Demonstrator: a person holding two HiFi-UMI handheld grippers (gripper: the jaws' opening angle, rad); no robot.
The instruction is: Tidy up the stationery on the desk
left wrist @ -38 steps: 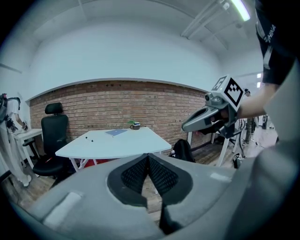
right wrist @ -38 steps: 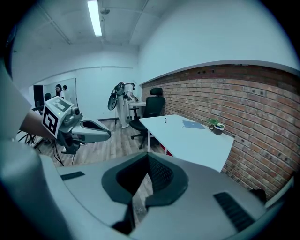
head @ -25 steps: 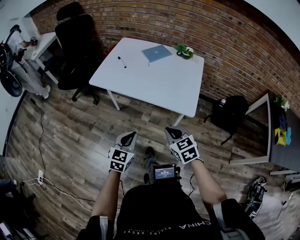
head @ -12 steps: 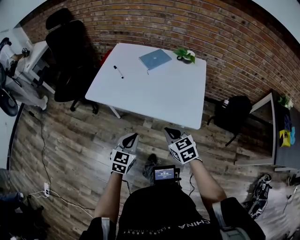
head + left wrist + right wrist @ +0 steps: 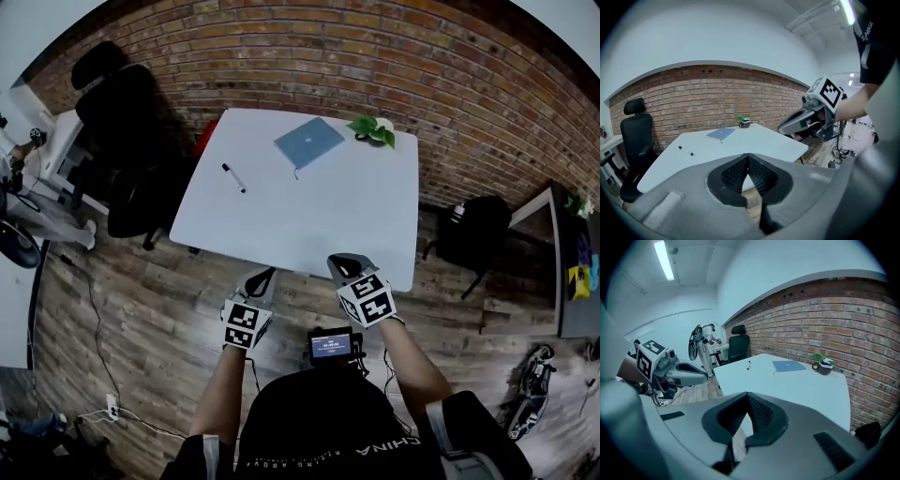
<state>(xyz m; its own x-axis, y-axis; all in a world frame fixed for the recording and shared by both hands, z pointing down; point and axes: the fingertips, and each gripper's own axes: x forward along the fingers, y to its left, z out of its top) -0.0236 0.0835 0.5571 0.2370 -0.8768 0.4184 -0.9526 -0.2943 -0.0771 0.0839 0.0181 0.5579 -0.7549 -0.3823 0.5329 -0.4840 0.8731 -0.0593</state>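
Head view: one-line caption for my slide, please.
Left tongs and right tongs, both shut and empty, before the white desk bearing marker, notebook, plant.

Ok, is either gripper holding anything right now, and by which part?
Nothing is held. The left gripper and the right gripper are both shut and empty; the pen and the blue notebook lie on the white table.

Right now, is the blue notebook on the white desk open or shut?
Shut: the blue notebook lies flat on the white desk, only its cover showing.

Drawing nearer the white desk (image 5: 309, 216), bringing left gripper (image 5: 266, 273) and right gripper (image 5: 340, 263) up to its near edge (previously well short).
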